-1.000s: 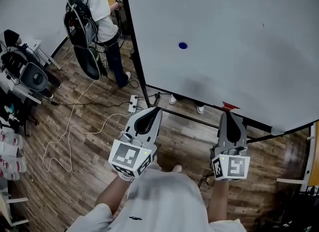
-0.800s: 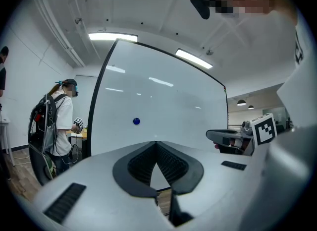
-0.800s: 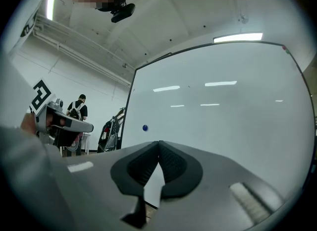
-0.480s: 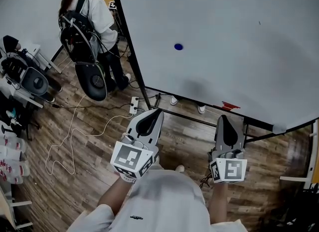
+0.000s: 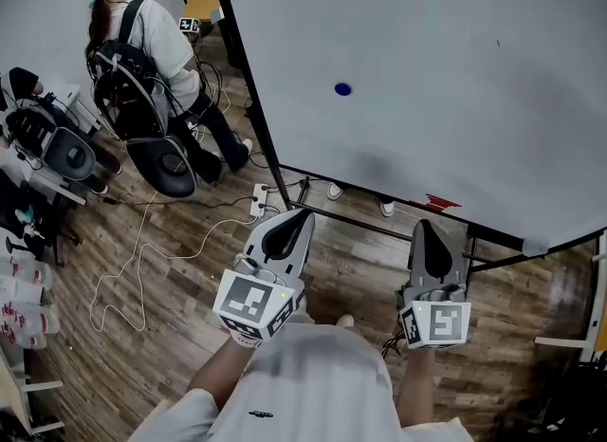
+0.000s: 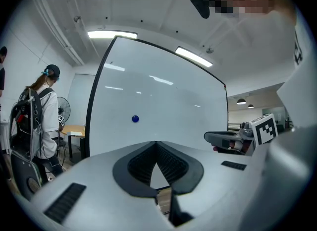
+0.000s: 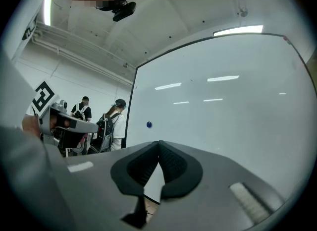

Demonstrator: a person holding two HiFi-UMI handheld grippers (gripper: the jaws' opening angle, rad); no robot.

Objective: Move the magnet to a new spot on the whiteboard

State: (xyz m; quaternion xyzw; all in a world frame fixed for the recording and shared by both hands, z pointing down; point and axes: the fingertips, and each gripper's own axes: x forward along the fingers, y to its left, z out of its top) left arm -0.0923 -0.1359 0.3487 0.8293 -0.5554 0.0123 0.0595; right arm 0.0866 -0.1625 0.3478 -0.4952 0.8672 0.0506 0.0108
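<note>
Magnet (image 5: pixel 343 89) and tools stand well apart. It sits on the whiteboard (image 5: pixel 455 42) in the left part, nearer the left edge than the right and well above the bottom edge, while both grippers are held low in front of the board's bottom edge, pointing up toward it.

From the left gripper (image 5: pixel 302 212) the magnet lies ahead and slightly to the right in the head view. From the right gripper (image 5: pixel 422 226) it lies ahead and further off to the left. The left looks the nearer of the two — though not by much. In each gripper's own view the blue dot sits above the jaw tips and a little left of their line.

Both grippers have their jaws drawn together, tips meeting, with nothing between them. Whichever one goes in would have to open before it can take hold.

The magnet is a small, round, dark blue button alone on the bare white surface — being round, it offers no long axis to line up with.
</note>
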